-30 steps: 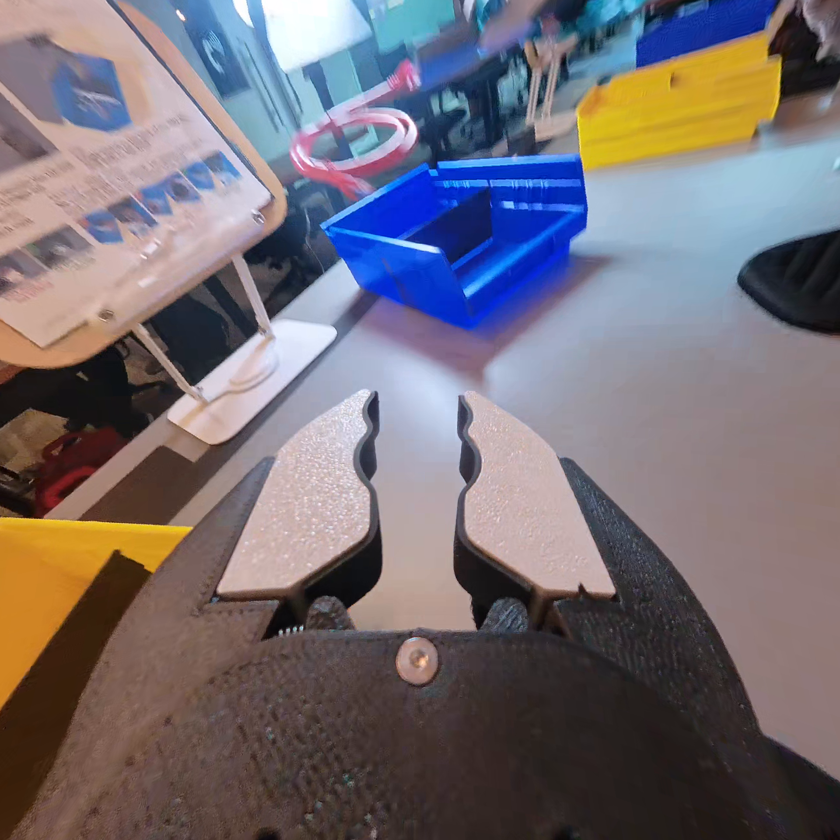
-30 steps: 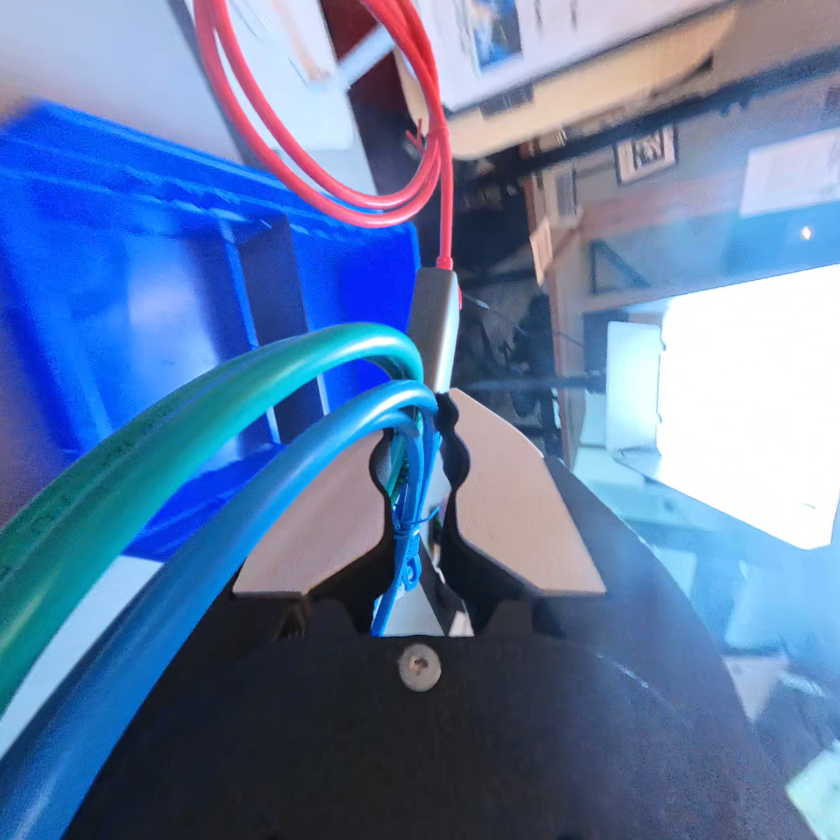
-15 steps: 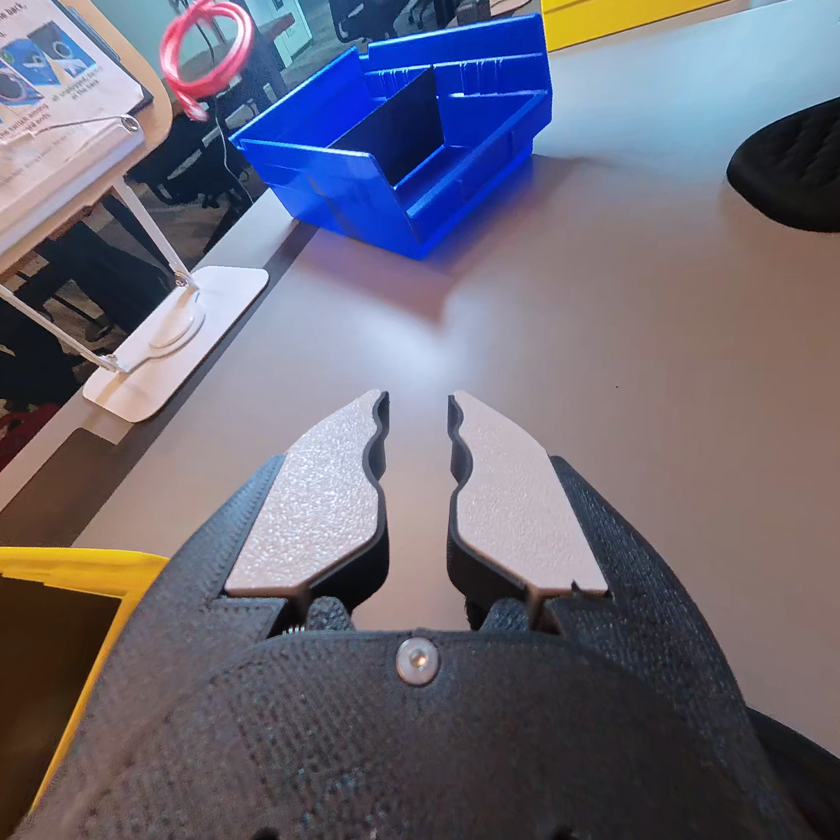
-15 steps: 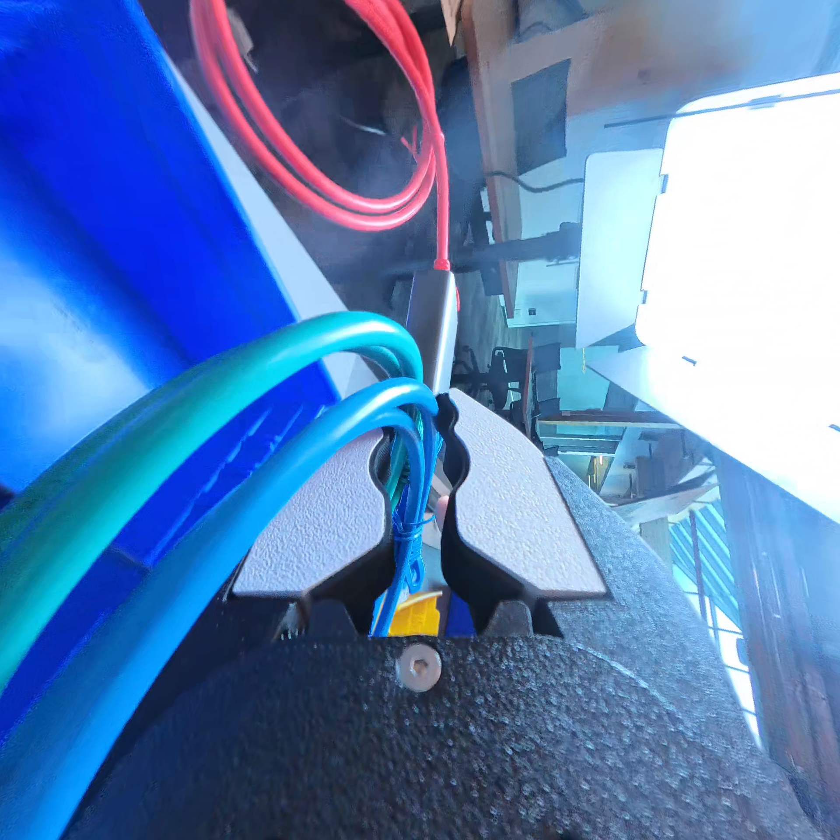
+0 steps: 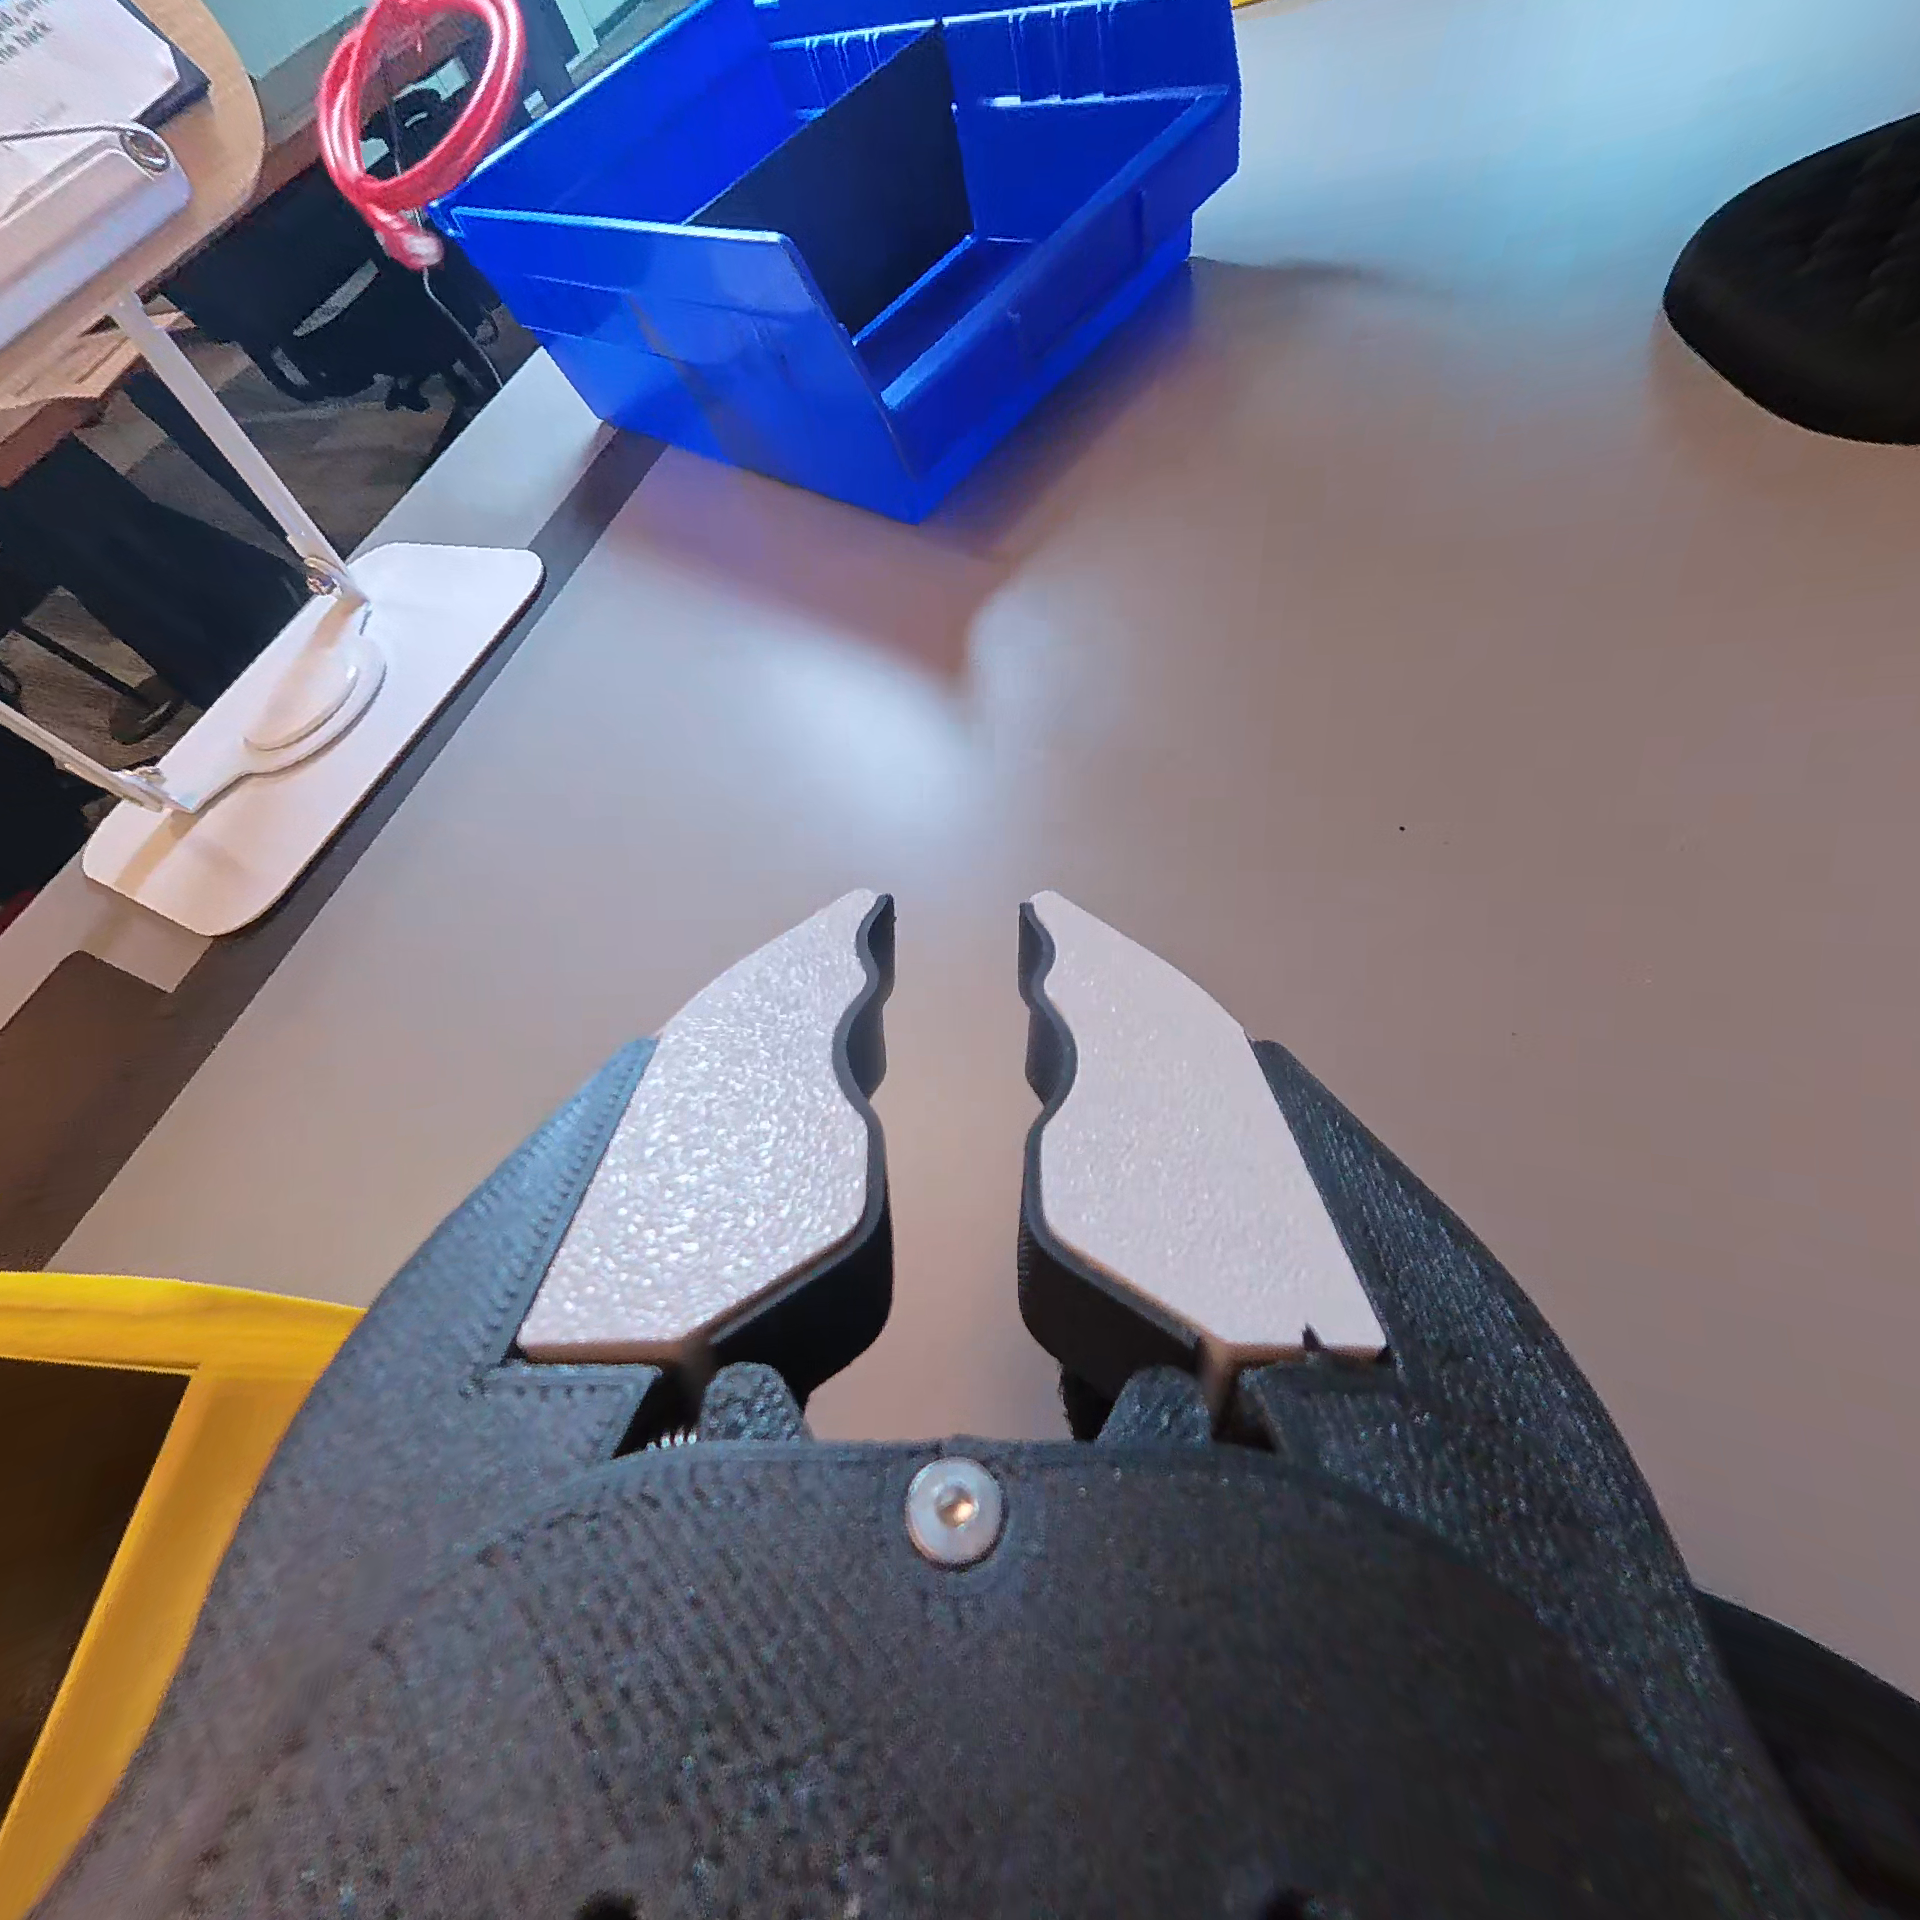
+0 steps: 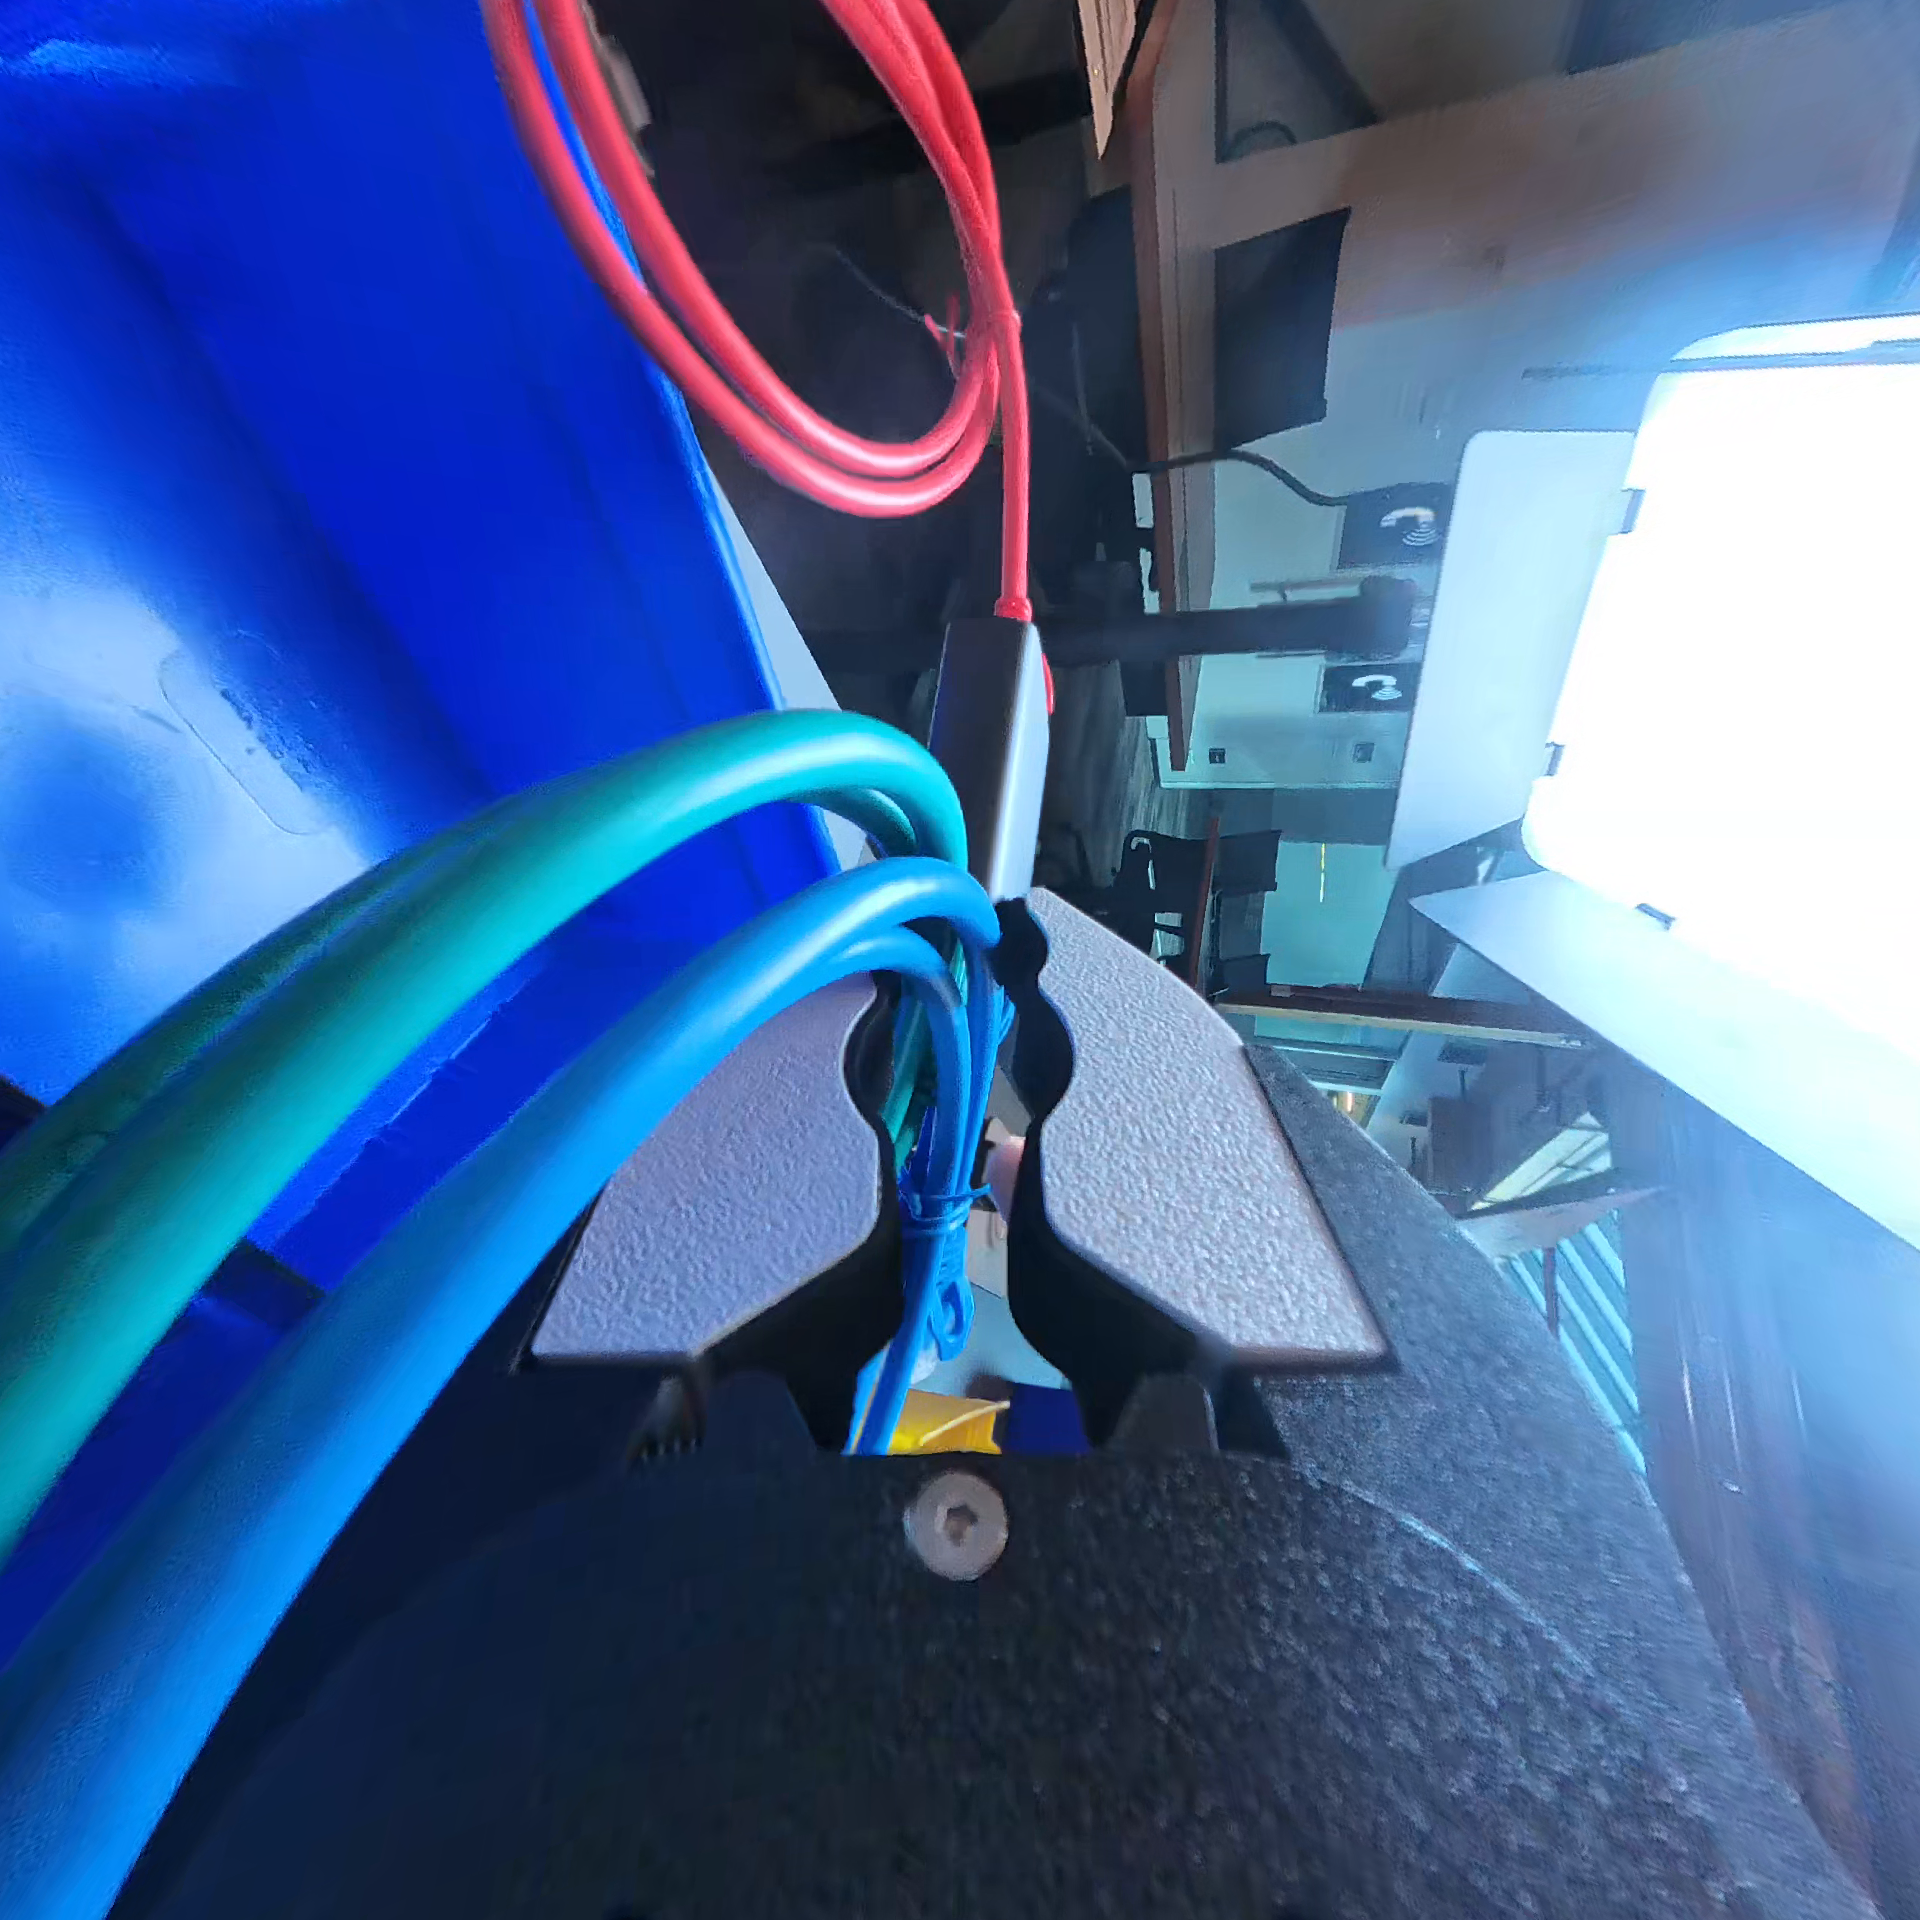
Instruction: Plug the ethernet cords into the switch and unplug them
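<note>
The left gripper (image 5: 956,920) hovers over the grey tabletop (image 5: 1351,831), fingers spread and empty. The right gripper's (image 6: 987,920) fingers pinch a bundle of green and blue ethernet cords (image 6: 468,997) with a grey adapter on a red cord (image 6: 992,758), beside the blue plastic bin (image 6: 312,416) at the tabletop's far left edge.

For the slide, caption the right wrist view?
Right tongs clamp bundled green and blue ethernet cords beside a blue bin.

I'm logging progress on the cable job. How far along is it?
Early. Nothing looks plugged in. In hand: the right claw is clamped on a bundle of green cord, blue cord and a grey device trailing a red cable. The left claw is open over the table. Left: all plugging and unplugging.
</note>
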Tool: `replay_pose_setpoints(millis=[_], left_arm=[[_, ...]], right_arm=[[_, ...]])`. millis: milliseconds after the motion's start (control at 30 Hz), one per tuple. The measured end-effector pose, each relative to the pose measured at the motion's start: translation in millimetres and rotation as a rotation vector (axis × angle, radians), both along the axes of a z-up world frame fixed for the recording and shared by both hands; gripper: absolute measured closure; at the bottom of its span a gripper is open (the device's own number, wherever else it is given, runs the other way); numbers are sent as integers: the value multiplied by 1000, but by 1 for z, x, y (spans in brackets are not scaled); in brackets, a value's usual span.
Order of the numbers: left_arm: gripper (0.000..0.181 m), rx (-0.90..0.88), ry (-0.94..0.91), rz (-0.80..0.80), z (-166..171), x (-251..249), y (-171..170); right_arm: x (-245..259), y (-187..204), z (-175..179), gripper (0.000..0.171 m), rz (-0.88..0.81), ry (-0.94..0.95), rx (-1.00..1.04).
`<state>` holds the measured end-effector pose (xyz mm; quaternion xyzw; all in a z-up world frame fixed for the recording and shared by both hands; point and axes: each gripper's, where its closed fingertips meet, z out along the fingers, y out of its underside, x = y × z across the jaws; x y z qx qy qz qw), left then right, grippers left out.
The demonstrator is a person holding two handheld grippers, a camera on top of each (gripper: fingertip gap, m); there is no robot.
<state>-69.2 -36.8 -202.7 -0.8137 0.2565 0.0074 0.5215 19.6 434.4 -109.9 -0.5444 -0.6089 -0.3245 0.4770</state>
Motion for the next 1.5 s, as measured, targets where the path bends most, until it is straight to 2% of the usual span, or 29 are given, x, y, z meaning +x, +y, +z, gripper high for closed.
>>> replay_pose_setpoints(millis=[33, 133, 167, 200, 233, 333, 433, 600, 767, 833, 867, 900, 1000, 1167, 1300, 1500], left_arm=[[158, -4, 0, 0, -1, 0, 0], [158, -12, 2, 1, -3, 0, 0], [158, -14, 1, 1, -3, 0, 0], [158, -15, -2, 0, -3, 1, 0], [158, -17, -6, -2, -3, 1, 0], [158, -27, -8, -5, -4, 2, 0], [158, -37, 1, -16, -6, 6, -1], [159, -52, 0, -30, -10, 11, -3], [160, -80, -2, -38, -19, 13, -4], [160, -89, -5, -45, -21, 14, -4], [160, -95, -10, -49, -23, 14, -4], [160, -102, -17, -52, -25, 15, -4], [160, -122, -26, -60, -31, 15, -4], [159, -123, -33, -54, -32, 14, -3], [159, -112, -41, -34, -29, 10, -2], [158, -105, -32, -25, -27, 10, -2]], right_arm=[[3, -2, 5, 153, 9, -7, 6], [16, -11, 26, 157, 44, -82, 24], [24, -15, 32, 148, 31, -133, 11], [33, -20, 37, 148, 12, -177, -19], [40, -26, 43, 156, 6, -210, -48], [59, -51, 54, 152, 18, -367, -154], [62, -71, 50, 153, 59, -471, -287], [26, -69, 16, 152, 192, -558, -397], [2, -53, -51, 154, 283, -656, -495], [-2, -55, -81, 153, 318, -654, -561], [-5, -48, -89, 157, 313, -642, -516], [-6, -40, -90, 158, 311, -665, -455], [-4, -39, -90, 157, 311, -625, -507], [10, -42, -77, 135, 285, -574, -568], [18, -50, -60, 133, 277, -442, -650], [37, -37, -24, 136, 257, -272, -551]])
